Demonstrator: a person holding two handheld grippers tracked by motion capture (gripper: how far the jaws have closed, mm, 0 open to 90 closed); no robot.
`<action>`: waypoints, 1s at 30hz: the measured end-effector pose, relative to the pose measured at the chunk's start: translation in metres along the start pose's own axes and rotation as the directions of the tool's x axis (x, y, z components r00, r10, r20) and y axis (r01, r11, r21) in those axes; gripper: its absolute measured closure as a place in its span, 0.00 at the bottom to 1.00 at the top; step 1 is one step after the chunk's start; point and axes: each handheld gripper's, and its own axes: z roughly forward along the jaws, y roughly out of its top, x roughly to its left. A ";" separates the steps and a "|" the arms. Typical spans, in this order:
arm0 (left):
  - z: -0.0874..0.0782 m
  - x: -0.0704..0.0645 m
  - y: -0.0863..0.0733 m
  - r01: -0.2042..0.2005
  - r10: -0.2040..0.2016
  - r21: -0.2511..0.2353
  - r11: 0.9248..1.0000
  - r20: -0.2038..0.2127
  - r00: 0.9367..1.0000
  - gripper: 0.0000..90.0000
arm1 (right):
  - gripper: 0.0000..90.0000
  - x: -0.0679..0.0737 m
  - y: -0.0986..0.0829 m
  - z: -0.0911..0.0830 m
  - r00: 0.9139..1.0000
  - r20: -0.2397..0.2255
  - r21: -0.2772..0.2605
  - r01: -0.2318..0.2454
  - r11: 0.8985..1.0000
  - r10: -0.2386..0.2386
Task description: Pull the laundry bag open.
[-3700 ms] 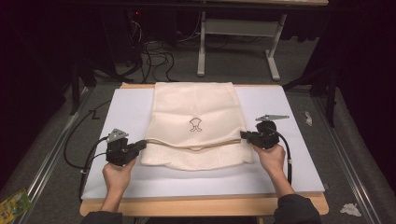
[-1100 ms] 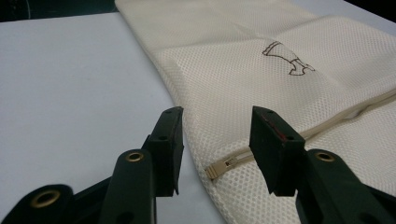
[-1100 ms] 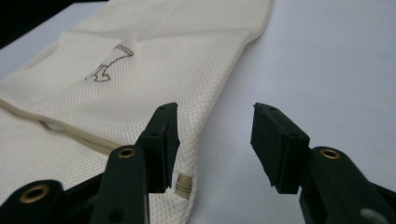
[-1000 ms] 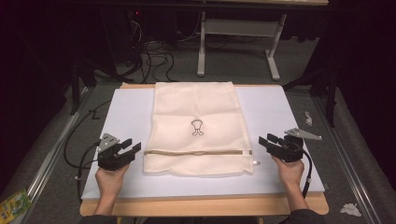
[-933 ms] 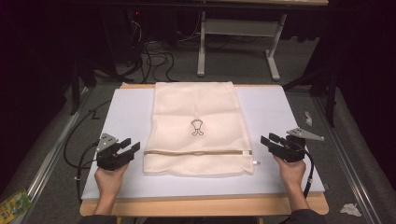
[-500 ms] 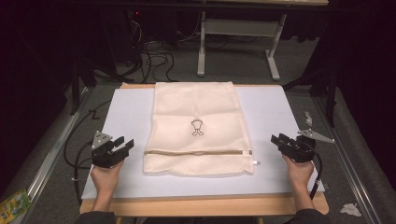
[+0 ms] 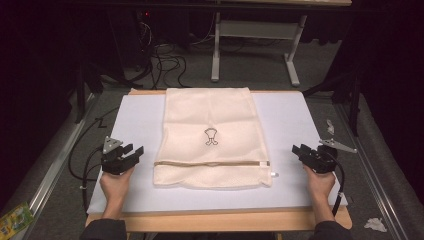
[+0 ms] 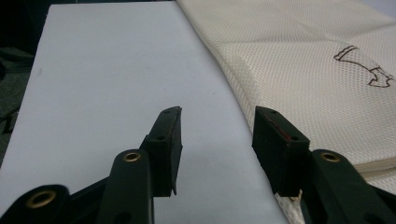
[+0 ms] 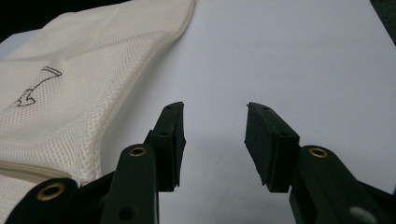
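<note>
Where jaws block, mesh bag (image 8: 299, 70) corner stays hidden.

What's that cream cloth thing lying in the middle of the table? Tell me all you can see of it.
It is a cream mesh bag, woven of fine netting, lying flat on the white sheet that covers the table. A small dark line drawing sits near its middle. A zip runs across near the person's end, with a white pull at its right corner. Its near end looks folded into layers. Both tongs, left and right, stand open beside it, not touching.
</note>
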 end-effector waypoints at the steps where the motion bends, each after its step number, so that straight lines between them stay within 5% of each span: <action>1: 0.001 0.000 0.000 0.000 0.000 0.003 1.000 -0.003 1.000 0.59 | 0.65 0.000 0.000 0.001 1.000 0.001 0.004 0.000 1.000 0.000; 10: 0.012 0.003 -0.005 0.012 -0.012 0.008 1.000 -0.016 1.000 0.57 | 0.64 0.000 -0.001 0.009 1.000 0.000 0.025 -0.008 1.000 0.008; 30: 0.033 0.000 -0.009 -0.017 0.018 0.029 0.999 -0.043 0.999 0.56 | 0.64 0.004 -0.009 0.025 0.996 0.060 0.076 0.056 0.996 -0.060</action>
